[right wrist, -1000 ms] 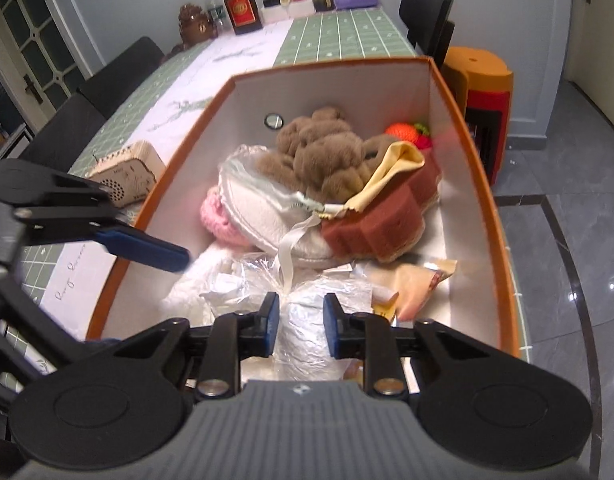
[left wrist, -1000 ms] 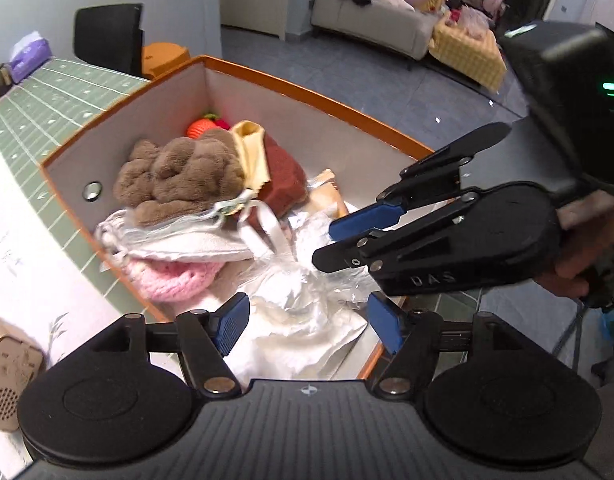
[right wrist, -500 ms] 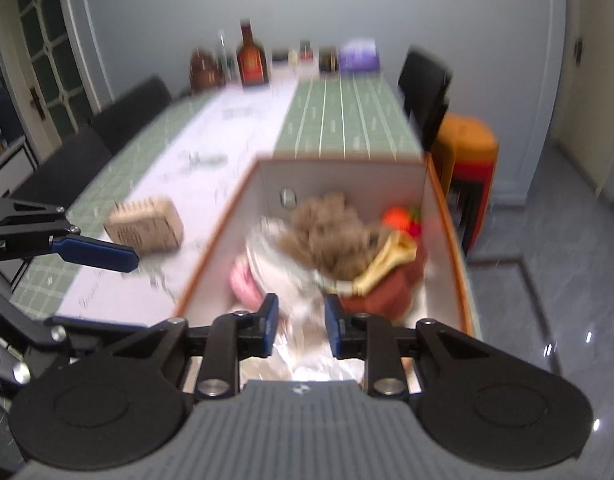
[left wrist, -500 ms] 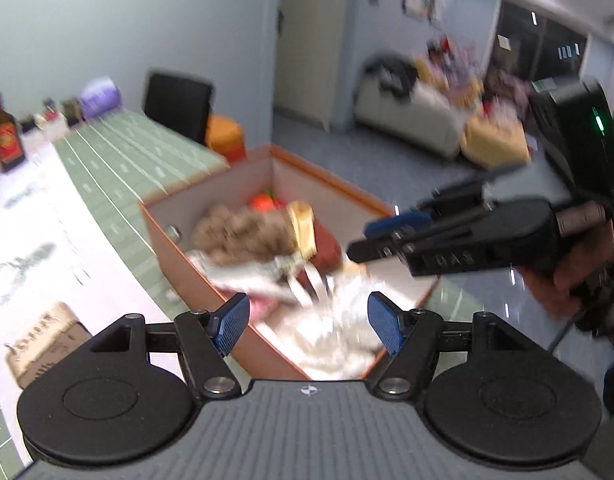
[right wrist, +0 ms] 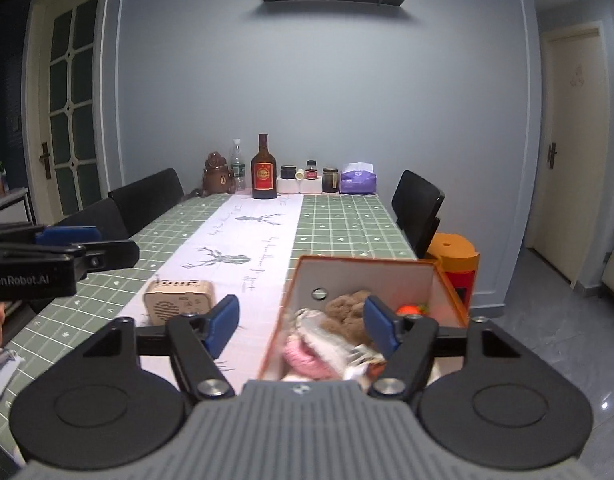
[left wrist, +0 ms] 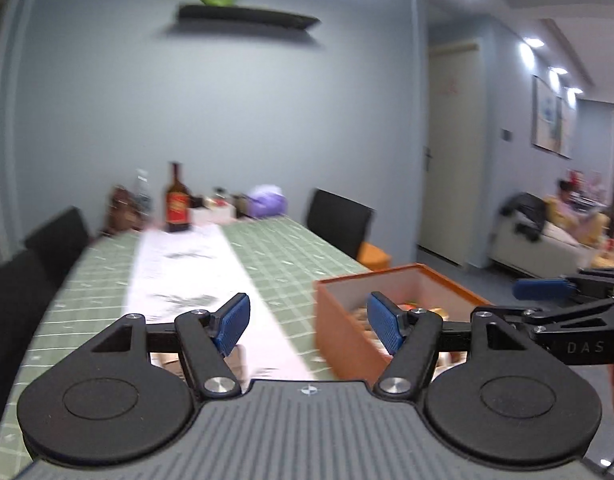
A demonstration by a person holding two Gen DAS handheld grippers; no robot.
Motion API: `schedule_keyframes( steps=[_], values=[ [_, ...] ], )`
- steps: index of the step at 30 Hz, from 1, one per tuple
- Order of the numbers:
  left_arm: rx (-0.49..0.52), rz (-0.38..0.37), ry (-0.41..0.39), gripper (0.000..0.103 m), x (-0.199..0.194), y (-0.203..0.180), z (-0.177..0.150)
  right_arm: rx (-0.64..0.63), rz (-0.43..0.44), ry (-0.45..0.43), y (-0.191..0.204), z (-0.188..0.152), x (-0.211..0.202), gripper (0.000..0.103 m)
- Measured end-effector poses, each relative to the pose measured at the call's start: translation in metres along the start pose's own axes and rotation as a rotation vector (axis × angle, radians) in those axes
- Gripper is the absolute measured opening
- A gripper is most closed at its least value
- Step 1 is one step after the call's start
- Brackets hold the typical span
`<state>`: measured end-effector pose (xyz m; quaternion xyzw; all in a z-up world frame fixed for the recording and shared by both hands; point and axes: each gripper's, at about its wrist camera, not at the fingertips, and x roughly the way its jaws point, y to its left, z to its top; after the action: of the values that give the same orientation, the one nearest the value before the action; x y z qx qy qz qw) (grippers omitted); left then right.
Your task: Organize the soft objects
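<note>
An orange box (right wrist: 371, 266) with white inside walls stands at the table's near right corner; it also shows in the left wrist view (left wrist: 343, 320). It holds a brown plush toy (right wrist: 347, 312), a pink knitted item (right wrist: 303, 356), a white pouch (right wrist: 323, 336) and an orange toy (right wrist: 411, 309). My right gripper (right wrist: 303, 322) is open and empty, raised behind the box. My left gripper (left wrist: 309, 322) is open and empty, to the box's left. Each gripper shows in the other's view: the left one (right wrist: 59, 248), the right one (left wrist: 555, 300).
A wooden speaker (right wrist: 179, 300) sits on the white runner (right wrist: 247, 248) left of the box. Bottles and jars, with a brown liquor bottle (right wrist: 263, 168) and a purple tissue pack (right wrist: 358, 178), line the far end. Black chairs (right wrist: 417, 210) and an orange stool (right wrist: 453, 256) flank the table.
Both grippers have pulled up and back from inside the box and now look level down the table. The right gripper's jaws have opened from nearly shut.
</note>
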<state>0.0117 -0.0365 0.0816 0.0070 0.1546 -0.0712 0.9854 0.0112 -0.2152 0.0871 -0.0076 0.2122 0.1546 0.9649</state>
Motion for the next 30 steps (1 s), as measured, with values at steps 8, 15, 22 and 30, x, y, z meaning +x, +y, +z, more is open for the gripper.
schedule_keyframes(
  steps=[8,15,22,30],
  values=[
    [-0.067,0.104,0.025,0.096,0.001,0.000,-0.042,0.003,-0.073,0.015,0.037,-0.045,0.010,0.073],
    [-0.117,0.135,0.126,0.099,0.016,0.009,-0.075,0.037,-0.109,0.049,0.036,-0.079,0.021,0.073],
    [-0.103,0.167,0.150,0.100,0.009,0.007,-0.097,0.023,-0.143,0.084,0.037,-0.098,0.027,0.073],
    [-0.099,0.162,0.167,0.100,0.008,0.005,-0.100,0.015,-0.139,0.091,0.039,-0.099,0.025,0.073]
  ],
)
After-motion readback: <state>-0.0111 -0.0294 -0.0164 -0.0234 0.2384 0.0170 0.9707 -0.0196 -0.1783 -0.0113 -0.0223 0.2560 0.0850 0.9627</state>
